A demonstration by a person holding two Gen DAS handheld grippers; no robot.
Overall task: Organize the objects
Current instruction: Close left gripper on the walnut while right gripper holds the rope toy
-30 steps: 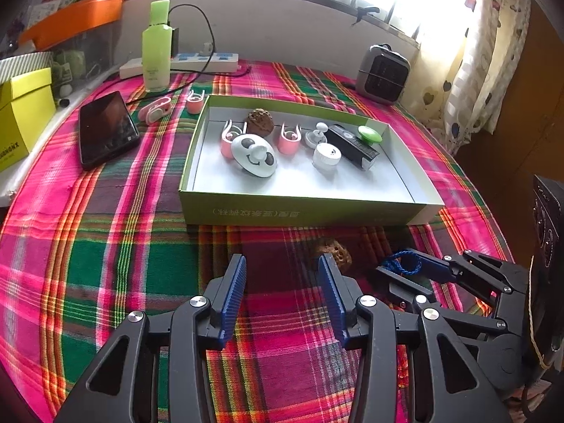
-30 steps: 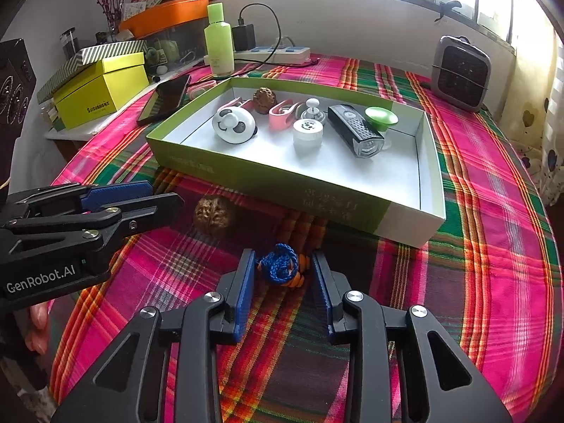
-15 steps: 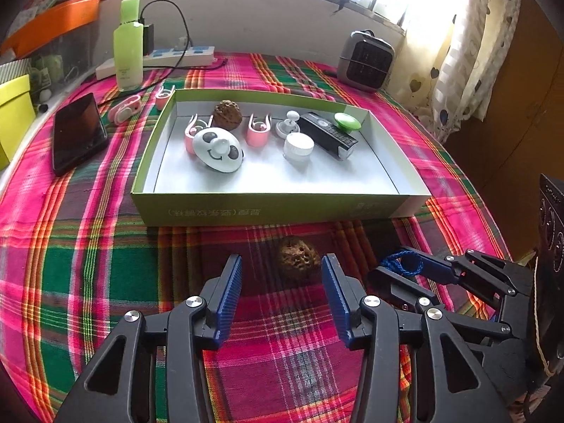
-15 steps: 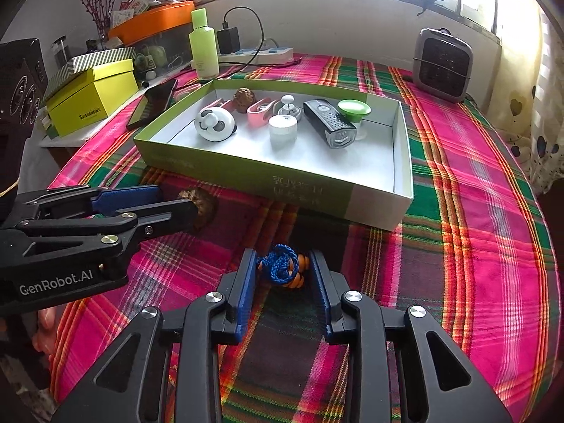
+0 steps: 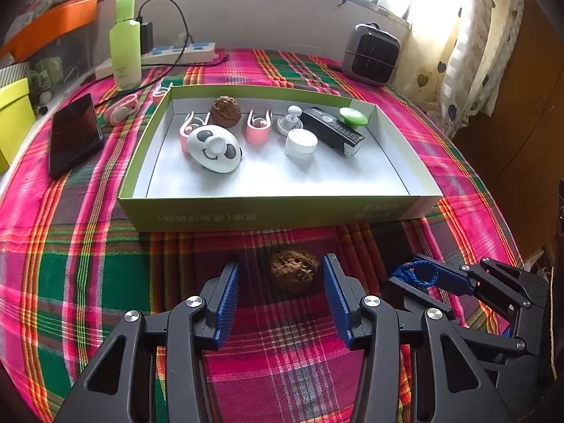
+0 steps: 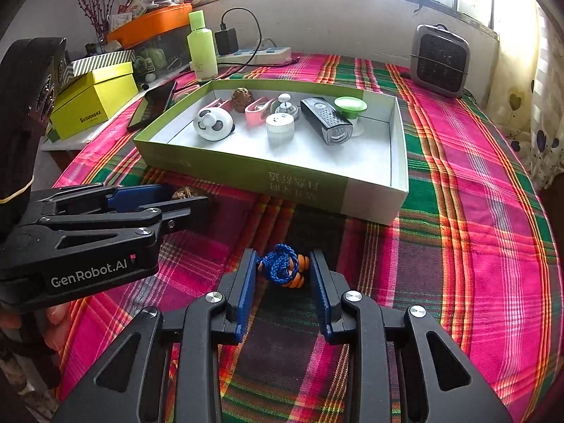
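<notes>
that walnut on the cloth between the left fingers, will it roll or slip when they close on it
The walnut looks rounded, so an off-centre squeeze may roll it on the tablecloth. Its ridged shell and the ribbed blue fingers should resist slipping. It seems hard, so unlikely to deform.

A plaid cloth [image 5: 88, 253] of magenta, green, orange and dark stripes covers the tabletop. The box [image 5: 275, 213] is lime green outside, white inside. In it lie a white panda-faced piece [image 5: 214, 148] with black patches, pink clips [image 5: 257, 128], a brown walnut [image 5: 226, 111] and a black light [image 5: 333, 132]. At lower centre, another brown walnut [image 5: 294, 270]. Each hand-held gripper is black with blue pads [image 5: 228, 299]; the knotted cord [image 6: 278, 269] is blue with orange beads.
</notes>
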